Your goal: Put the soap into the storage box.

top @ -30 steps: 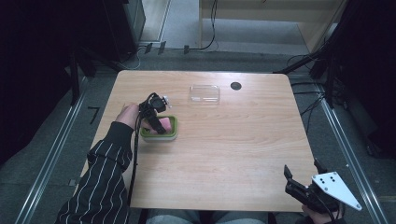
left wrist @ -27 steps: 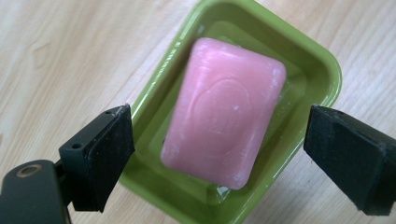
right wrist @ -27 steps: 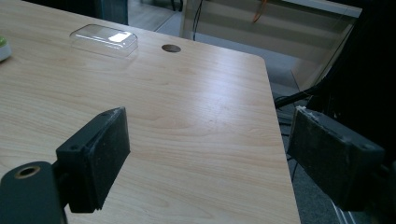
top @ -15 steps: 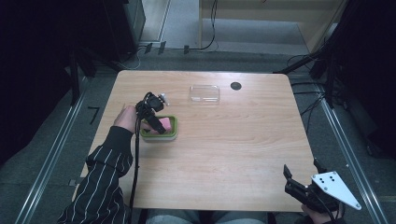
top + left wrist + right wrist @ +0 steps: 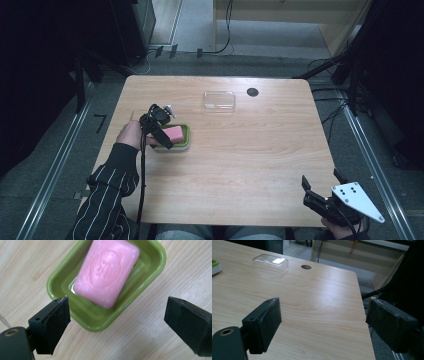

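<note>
A pink bar of soap [image 5: 173,133] [image 5: 107,270] lies in a green soap dish [image 5: 185,143] [image 5: 100,325] at the left of the wooden table. My left gripper [image 5: 166,141] [image 5: 117,307] hovers over the dish's near-left end and is open. Its jaws have just been opening, and they stand wide of the dish's corner without touching it or the soap. At the table's near right corner my right gripper [image 5: 321,180] [image 5: 324,306] is open over bare wood with nothing between its jaws.
A clear plastic lid [image 5: 219,100] [image 5: 270,262] lies near the far edge, with a dark round hole [image 5: 252,92] [image 5: 306,267] in the tabletop beside it. The green dish's corner [image 5: 215,266] shows in the right gripper view. Dark frames and cables surround the table.
My left gripper has drawn back a little to the left from over the dish, uncovering more of the soap. The right gripper has stayed still.
</note>
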{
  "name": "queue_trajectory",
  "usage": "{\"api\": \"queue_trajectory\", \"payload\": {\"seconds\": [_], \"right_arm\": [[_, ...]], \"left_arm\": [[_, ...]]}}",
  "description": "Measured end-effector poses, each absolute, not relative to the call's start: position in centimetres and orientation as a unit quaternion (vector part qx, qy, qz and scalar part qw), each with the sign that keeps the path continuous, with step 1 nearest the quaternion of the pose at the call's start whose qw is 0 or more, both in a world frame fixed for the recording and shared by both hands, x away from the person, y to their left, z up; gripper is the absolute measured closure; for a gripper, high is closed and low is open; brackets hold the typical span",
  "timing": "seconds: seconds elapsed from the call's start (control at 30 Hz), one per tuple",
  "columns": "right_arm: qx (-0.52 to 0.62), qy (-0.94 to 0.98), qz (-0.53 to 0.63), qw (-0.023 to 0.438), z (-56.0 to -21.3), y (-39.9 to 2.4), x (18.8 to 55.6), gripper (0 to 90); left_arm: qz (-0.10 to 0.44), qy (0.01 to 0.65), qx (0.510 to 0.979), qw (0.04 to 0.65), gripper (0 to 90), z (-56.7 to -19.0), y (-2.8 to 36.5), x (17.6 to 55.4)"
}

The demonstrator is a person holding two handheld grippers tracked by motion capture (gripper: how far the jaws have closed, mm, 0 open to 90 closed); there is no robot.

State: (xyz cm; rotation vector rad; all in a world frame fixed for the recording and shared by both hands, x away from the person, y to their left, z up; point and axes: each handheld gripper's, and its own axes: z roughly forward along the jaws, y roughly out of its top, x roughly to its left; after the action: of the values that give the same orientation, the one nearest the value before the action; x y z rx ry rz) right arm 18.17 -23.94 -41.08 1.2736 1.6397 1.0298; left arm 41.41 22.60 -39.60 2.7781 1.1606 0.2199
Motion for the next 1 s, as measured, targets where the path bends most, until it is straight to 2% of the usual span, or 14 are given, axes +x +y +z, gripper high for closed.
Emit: {"api": "queue_trajectory", "payload": {"seconds": [1.0], "right_arm": [[0.480,0.664,0.422,0.388,-41.0,-22.6,19.7,13.7]], "left_arm": [[0.069,0.441,0.893,0.061,3.7,-40.5,24.7,35.4]]}}
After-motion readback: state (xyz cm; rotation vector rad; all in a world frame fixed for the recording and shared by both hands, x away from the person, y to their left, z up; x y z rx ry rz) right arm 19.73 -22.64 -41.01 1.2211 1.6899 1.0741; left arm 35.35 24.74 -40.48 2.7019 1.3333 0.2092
